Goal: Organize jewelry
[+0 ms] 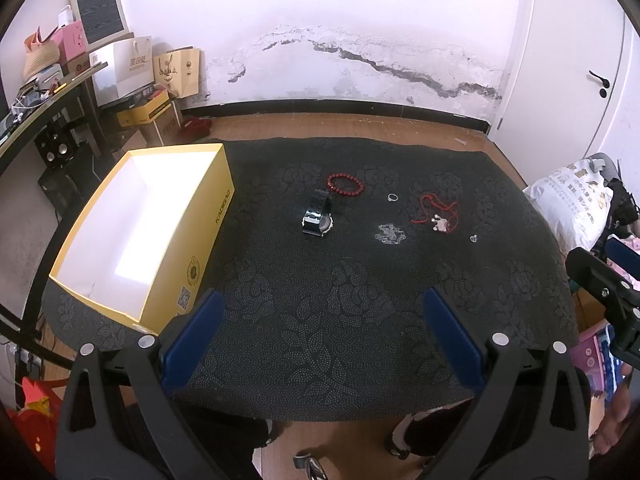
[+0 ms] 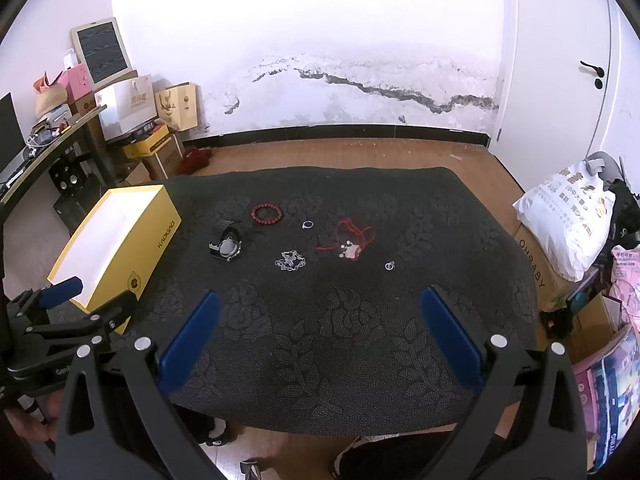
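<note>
Black cloth (image 2: 320,340) holds jewelry (yellow box (image 1: 188,248) alongside), both grippers' jaws spread.

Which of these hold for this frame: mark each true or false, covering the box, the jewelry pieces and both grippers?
1. The yellow box is open and holds no jewelry. True.
2. The left gripper is shut on the watch. False: its jaws are spread wide over bare cloth, and the watch lies on the table untouched.
3. The red bead bracelet lies beyond the watch. True.
4. The silver chain is inside the box. False: it lies on the black cloth, near the red cord pendant.
5. The right gripper is open and empty. True.
</note>
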Demonstrator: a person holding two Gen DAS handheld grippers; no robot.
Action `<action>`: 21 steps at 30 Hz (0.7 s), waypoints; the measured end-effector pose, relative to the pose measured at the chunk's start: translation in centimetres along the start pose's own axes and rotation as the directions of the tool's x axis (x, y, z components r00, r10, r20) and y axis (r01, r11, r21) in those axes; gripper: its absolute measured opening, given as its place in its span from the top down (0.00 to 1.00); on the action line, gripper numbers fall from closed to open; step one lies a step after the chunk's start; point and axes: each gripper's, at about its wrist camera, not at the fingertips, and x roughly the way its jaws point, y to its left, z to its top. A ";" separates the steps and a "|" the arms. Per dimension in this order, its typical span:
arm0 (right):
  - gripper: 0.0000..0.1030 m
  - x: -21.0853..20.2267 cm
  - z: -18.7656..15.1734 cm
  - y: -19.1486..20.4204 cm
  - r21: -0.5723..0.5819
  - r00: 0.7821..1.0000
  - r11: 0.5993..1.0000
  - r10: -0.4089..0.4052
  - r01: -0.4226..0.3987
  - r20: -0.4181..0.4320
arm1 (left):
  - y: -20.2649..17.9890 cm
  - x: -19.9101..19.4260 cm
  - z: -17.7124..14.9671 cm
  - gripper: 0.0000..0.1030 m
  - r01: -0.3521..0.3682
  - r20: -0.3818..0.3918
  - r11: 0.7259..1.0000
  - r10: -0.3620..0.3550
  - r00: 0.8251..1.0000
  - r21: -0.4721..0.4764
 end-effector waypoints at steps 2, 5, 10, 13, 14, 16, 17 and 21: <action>0.05 0.0 0.0 0.0 0.001 1.000 1.000 0.001 -0.001 -0.001 | 0.1 0.0 0.0 0.06 -0.001 -0.001 1.000 0.001 1.000 0.000; 0.05 0.0 0.0 0.0 0.000 1.000 1.000 0.000 0.000 0.002 | -0.1 0.0 0.0 0.06 -0.002 0.001 1.000 0.002 1.000 -0.001; 0.05 0.0 0.0 0.0 0.001 1.000 1.000 0.000 0.000 0.001 | 0.0 0.0 0.0 0.06 -0.001 -0.001 1.000 0.001 1.000 0.000; 0.05 0.0 0.0 0.0 0.000 1.000 1.000 0.001 -0.001 0.002 | 0.0 0.0 0.0 0.06 0.000 0.000 1.000 0.000 1.000 -0.001; 0.05 0.0 0.0 0.0 0.000 1.000 1.000 0.001 -0.001 0.008 | 0.0 0.0 0.0 0.06 0.000 0.000 1.000 0.000 1.000 -0.002; 0.05 0.0 0.0 0.0 -0.001 1.000 1.000 0.000 0.000 0.006 | 0.0 0.0 0.0 0.06 0.001 0.000 1.000 -0.001 1.000 -0.001; 0.05 0.0 0.0 0.0 0.002 1.000 1.000 0.000 0.000 0.006 | 0.1 0.0 0.1 0.06 0.001 0.000 1.000 -0.001 1.000 -0.001; 0.05 0.0 0.0 0.1 -0.001 1.000 1.000 0.000 0.000 0.009 | 0.1 0.0 0.1 0.06 0.002 -0.001 1.000 -0.002 1.000 0.000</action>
